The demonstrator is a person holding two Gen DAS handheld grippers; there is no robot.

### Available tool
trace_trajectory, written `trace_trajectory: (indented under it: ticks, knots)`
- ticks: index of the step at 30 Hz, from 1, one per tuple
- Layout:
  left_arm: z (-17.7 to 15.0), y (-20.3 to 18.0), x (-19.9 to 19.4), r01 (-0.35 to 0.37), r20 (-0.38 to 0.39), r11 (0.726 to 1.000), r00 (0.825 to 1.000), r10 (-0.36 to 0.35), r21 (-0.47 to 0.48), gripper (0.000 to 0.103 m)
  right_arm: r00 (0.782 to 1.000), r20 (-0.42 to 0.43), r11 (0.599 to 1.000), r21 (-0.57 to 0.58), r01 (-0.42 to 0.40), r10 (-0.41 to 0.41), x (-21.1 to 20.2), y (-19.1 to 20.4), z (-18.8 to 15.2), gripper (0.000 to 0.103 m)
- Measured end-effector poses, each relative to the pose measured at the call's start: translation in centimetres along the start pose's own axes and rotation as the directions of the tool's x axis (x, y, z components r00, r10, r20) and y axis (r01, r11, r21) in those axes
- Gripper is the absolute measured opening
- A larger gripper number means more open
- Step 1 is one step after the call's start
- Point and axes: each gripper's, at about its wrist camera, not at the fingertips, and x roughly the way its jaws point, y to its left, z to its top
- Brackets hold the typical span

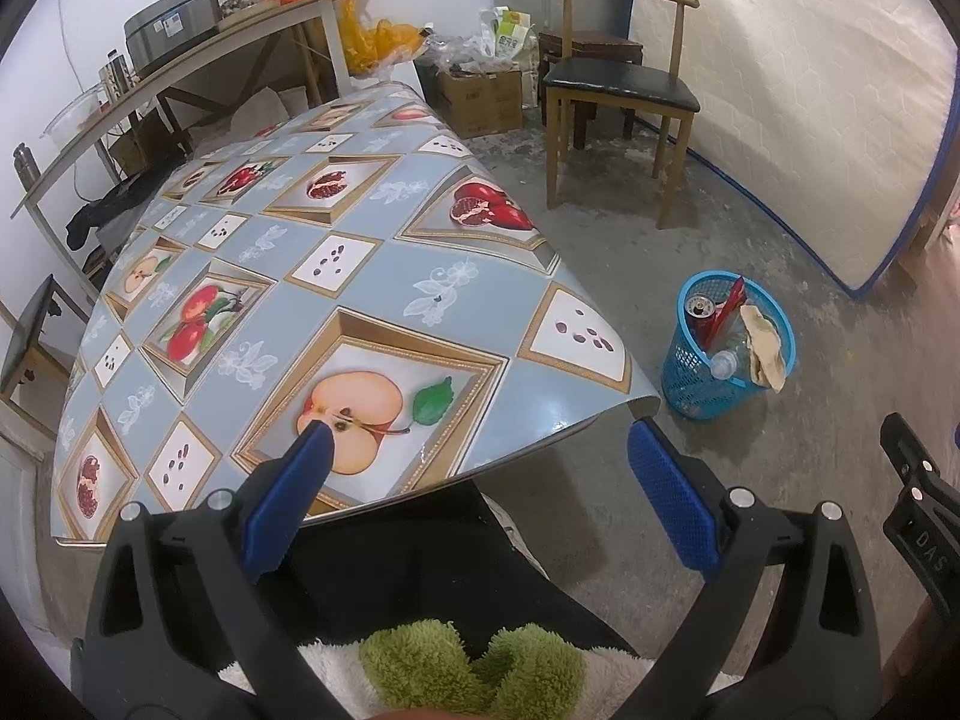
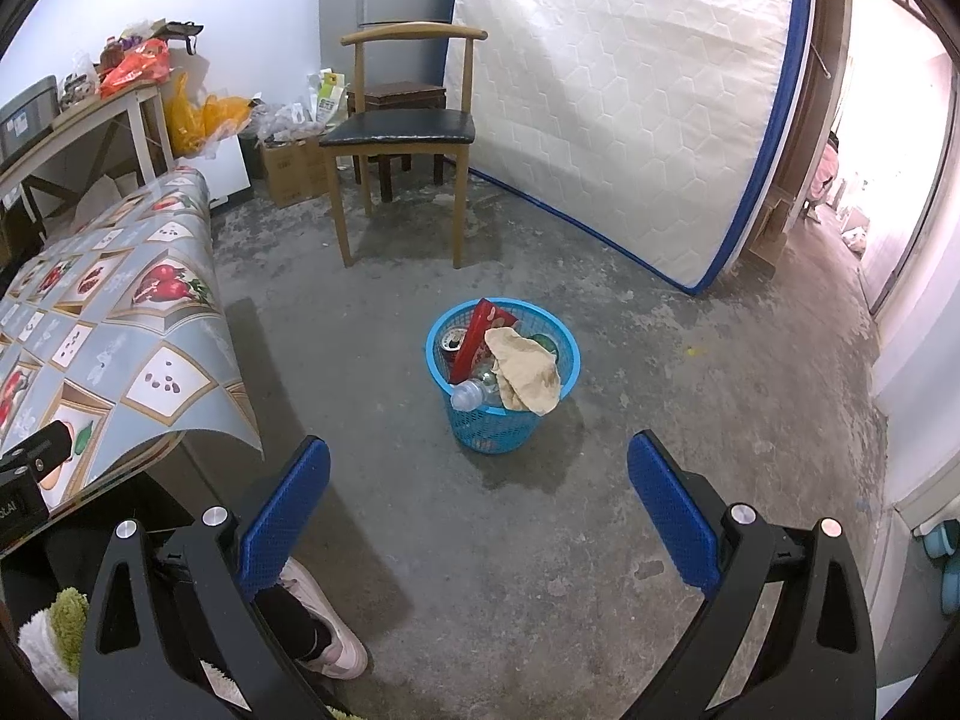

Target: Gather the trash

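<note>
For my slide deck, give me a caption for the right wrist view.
Open right claw faces a blue basket on the concrete floor, filled with trash.

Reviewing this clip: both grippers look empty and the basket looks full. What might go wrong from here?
1. The blue plastic mesh basket is heaped: the crumpled beige paper hangs over its rim and the clear plastic bottle sits at the edge. Either might fall out if the basket is nudged.
2. The tall red carton juts above the rim, so adding trash could tip the light basket.
3. The open left gripper hovers by the curled edge of the fruit-print tablecloth and could snag it.
</note>
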Motion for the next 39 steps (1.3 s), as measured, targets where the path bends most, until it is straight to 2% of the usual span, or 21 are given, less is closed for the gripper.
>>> trace_trajectory:
  ticks: [39]
  knots:
    - [-0.09,-0.19,0.14,0.006,-0.005,1.000,1.000,-0.006,0.006,0.095,1.000,0.003,1.000,-0.006,0.001,-0.001,0.10,-0.24,0.37,0.097]
